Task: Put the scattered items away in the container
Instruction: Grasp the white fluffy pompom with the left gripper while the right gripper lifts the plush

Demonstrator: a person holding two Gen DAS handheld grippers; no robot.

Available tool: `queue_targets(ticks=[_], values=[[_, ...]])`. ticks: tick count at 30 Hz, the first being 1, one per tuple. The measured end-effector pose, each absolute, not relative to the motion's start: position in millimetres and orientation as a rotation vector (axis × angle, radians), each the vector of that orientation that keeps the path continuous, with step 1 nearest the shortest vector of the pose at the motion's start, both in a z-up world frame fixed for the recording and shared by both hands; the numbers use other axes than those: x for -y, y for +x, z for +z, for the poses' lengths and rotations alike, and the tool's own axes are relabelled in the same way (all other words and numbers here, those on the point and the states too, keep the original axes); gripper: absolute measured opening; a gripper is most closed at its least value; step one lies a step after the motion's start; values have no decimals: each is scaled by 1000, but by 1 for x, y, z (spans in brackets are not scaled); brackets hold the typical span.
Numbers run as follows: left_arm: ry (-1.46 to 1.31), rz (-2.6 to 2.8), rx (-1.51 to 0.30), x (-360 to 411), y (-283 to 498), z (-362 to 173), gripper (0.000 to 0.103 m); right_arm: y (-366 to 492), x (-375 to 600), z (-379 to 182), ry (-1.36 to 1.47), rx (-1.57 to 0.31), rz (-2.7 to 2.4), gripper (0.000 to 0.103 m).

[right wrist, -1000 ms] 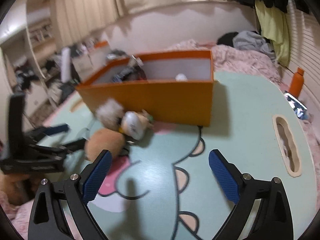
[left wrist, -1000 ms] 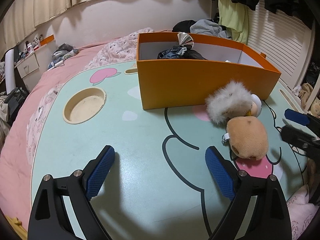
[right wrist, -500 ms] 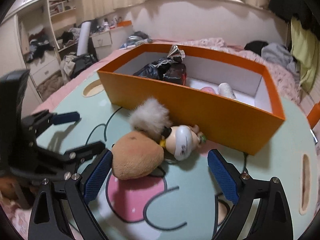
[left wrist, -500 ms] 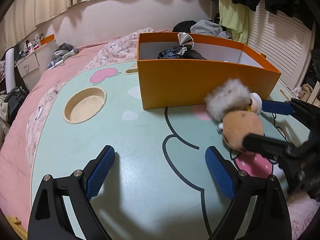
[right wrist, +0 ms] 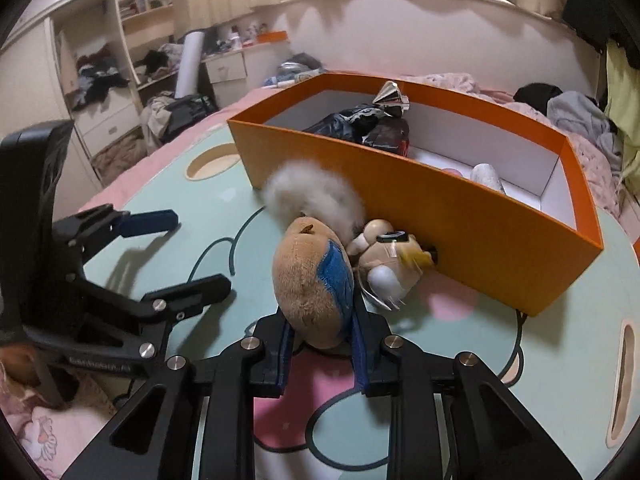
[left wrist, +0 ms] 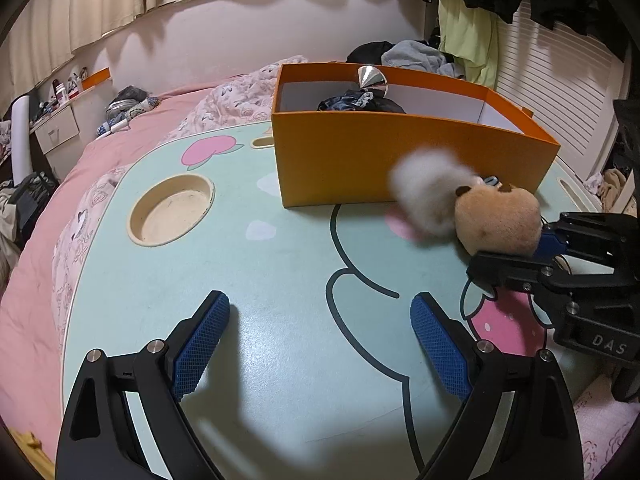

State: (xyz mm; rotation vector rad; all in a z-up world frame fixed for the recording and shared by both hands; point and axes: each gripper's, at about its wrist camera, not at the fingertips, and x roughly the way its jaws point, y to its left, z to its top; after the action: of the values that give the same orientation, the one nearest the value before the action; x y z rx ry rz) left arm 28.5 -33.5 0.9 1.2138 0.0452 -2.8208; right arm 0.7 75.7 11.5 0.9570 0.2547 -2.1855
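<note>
A brown plush toy [right wrist: 308, 280] with a fluffy white pom [right wrist: 312, 196] and a small doll figure [right wrist: 388, 256] attached lies against the front wall of the orange box [right wrist: 480, 240]. My right gripper [right wrist: 316, 312] is closing, and its blue pads press both sides of the brown plush. In the left wrist view the plush [left wrist: 496, 220] sits at the right, with the right gripper [left wrist: 540, 248] behind it. My left gripper [left wrist: 320, 344] stands open over bare tabletop, nothing between its fingers. The box [left wrist: 380, 160] holds a dark bag with a silver cone [left wrist: 372, 78].
A round cup recess [left wrist: 170, 208] is sunk into the mint table at the left, and a slot [right wrist: 624, 380] at its right edge. Pink bedding [left wrist: 80, 184] surrounds the table. Clothes [left wrist: 416, 54] are piled behind the box.
The right gripper swung in to the toy and closed on the brown plush, which shifted a little; the pom is blurred. The left gripper has stayed put and open.
</note>
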Motion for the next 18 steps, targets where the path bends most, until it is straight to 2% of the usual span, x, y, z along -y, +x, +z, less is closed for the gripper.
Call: queue_targets(ticks=[6, 13, 16, 18], values=[[1209, -2827, -56, 35, 29, 1, 92, 7, -104, 16, 933, -121, -2197, 23], [1092, -2950, -263, 48, 36, 14, 92, 22, -150, 35, 835, 62, -2294, 23], [1147, -3006, -190, 39, 22, 22, 92, 19, -167, 31, 860, 124, -2316, 23], [1162, -3014, -45, 28, 11, 29, 92, 18, -169, 29, 872, 132, -2330, 23]])
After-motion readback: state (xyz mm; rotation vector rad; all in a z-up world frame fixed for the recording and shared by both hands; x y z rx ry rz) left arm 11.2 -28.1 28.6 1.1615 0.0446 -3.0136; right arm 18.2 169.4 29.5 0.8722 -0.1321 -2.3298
